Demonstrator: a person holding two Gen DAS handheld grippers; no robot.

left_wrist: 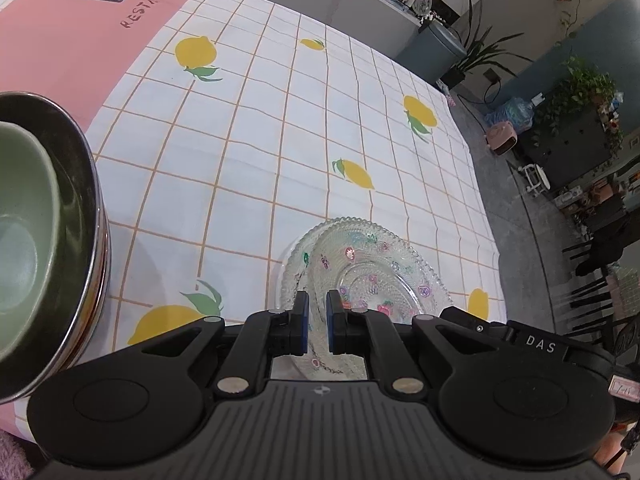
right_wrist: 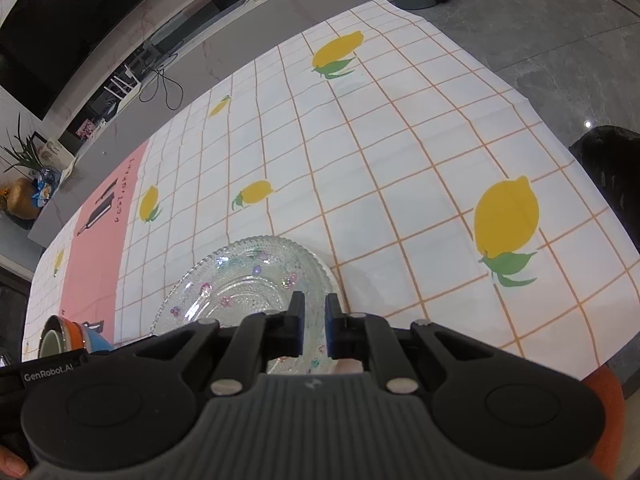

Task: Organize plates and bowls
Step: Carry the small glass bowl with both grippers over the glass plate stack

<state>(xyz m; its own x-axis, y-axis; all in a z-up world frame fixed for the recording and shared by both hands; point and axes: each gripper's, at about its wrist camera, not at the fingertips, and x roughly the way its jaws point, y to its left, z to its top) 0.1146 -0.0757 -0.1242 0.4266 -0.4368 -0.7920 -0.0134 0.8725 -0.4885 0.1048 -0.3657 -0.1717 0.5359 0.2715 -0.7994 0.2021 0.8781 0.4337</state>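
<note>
Your tabletop was covered by a white cloth with an orange grid and yellow lemons, with a pink panel printed with dark bottles at one end; beyond it lay a grey floor, potted plants and a long pale counter.

The clear glass plate with a beaded rim and small coloured flower prints sat at the near edge of the cloth, on top of another clear plate whose rim showed just behind it. You had both tools on it from opposite sides. Your left hand-held gripper had its blue-padded jaws drawn narrow, clamped on the plate's near rim. Your right hand-held gripper was likewise pinched onto the rim at its own side, the glass running between the pads.

Off to the left of your left tool stood a stack of bowls: a pale green ceramic bowl nested inside a shiny steel bowl. From the right wrist view, the same stack showed orange and blue bowls beneath.
</note>
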